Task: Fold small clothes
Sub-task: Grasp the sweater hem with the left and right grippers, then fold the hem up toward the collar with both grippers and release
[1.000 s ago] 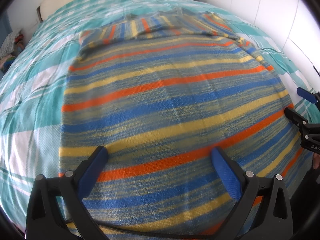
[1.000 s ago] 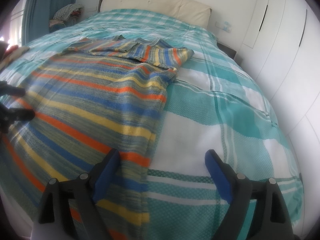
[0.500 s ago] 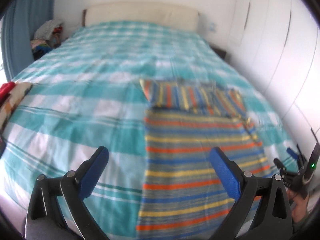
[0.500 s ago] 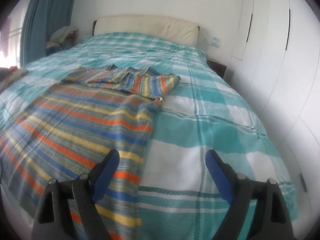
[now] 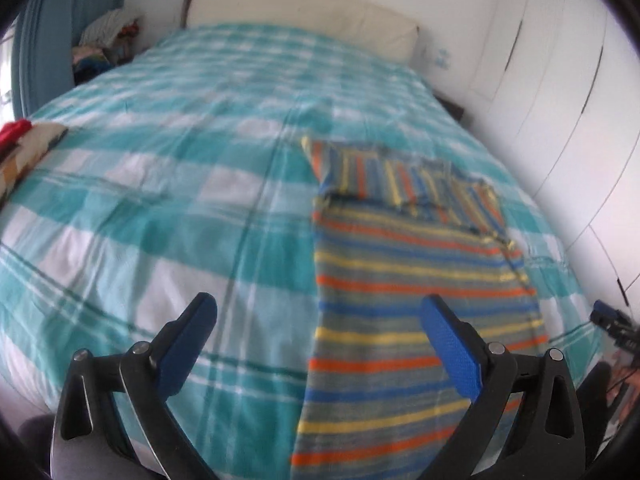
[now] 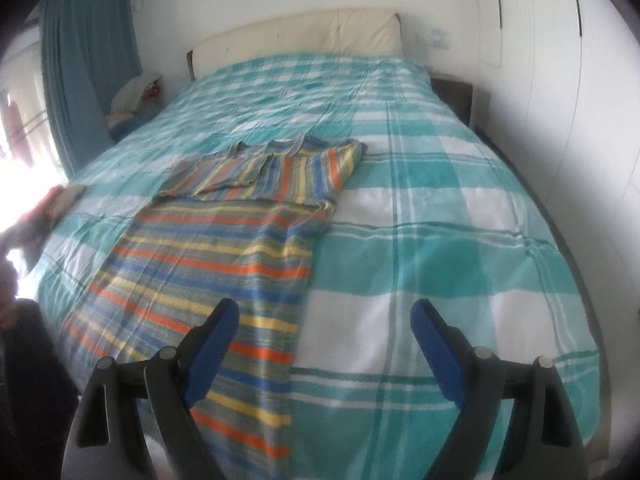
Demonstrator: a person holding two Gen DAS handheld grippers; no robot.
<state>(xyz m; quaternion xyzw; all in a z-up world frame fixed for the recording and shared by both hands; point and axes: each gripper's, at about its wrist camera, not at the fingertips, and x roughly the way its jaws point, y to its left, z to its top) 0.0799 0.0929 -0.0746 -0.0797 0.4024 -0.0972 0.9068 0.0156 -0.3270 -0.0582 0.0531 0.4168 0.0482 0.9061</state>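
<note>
A striped garment (image 5: 416, 300) in blue, orange, yellow and grey lies flat on the bed, its sleeves folded in across the top. It also shows in the right wrist view (image 6: 224, 256). My left gripper (image 5: 318, 322) is open and empty, held above the bed near the garment's near left edge. My right gripper (image 6: 326, 326) is open and empty, above the garment's near right edge. The right gripper also shows at the far right of the left wrist view (image 5: 612, 322).
The bed has a teal and white checked cover (image 6: 440, 208) and a cream headboard (image 6: 304, 34). White wardrobe doors (image 6: 560, 60) stand to the right. A blue curtain (image 6: 80, 80) and a pile of clothes (image 6: 136, 92) are at the left. A red and cream item (image 5: 24, 144) lies at the bed's left edge.
Both grippers have pulled back and risen away from the garment, so more of the bed shows. The left gripper has swung left off the garment. Both stayed open.
</note>
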